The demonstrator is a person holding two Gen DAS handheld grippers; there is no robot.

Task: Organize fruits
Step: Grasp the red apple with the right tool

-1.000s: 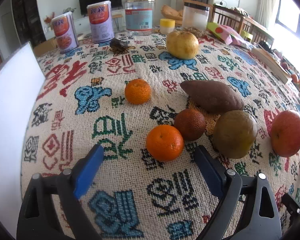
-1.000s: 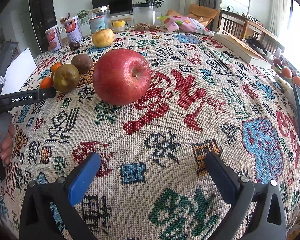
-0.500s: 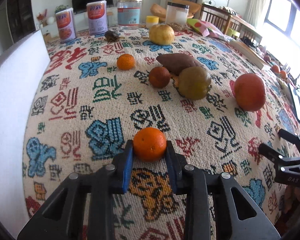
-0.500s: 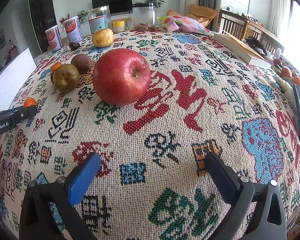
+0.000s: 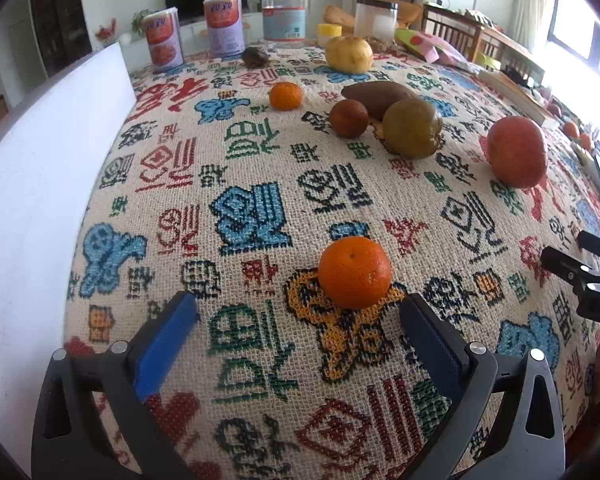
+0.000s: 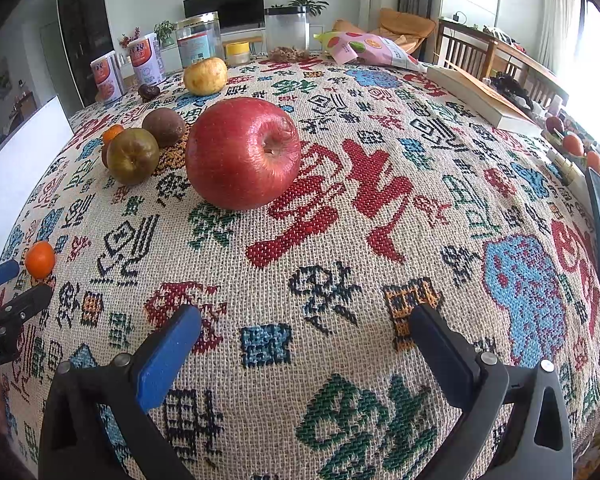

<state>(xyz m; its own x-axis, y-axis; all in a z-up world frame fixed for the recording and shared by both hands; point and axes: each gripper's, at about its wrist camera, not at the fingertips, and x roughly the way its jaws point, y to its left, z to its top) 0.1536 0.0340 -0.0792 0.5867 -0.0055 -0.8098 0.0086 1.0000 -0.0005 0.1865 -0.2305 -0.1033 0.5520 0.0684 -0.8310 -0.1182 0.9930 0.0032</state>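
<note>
Fruits are getting sorted: the small round orange tangerine, clamped a moment ago, is now sitting free on the woven patterned tablecloth as the left gripper jaws are opening around it, while the right gripper is waiting wide and empty.

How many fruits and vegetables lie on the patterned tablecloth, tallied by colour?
Orange mandarins: 2
Red apple: 1
Yellow fruit: 1
Green-brown fruit: 1
Dark reddish fruit: 1
Brown sweet potato: 1
Total: 7
Small dark lump near the cans: unclear, not counted.
</note>
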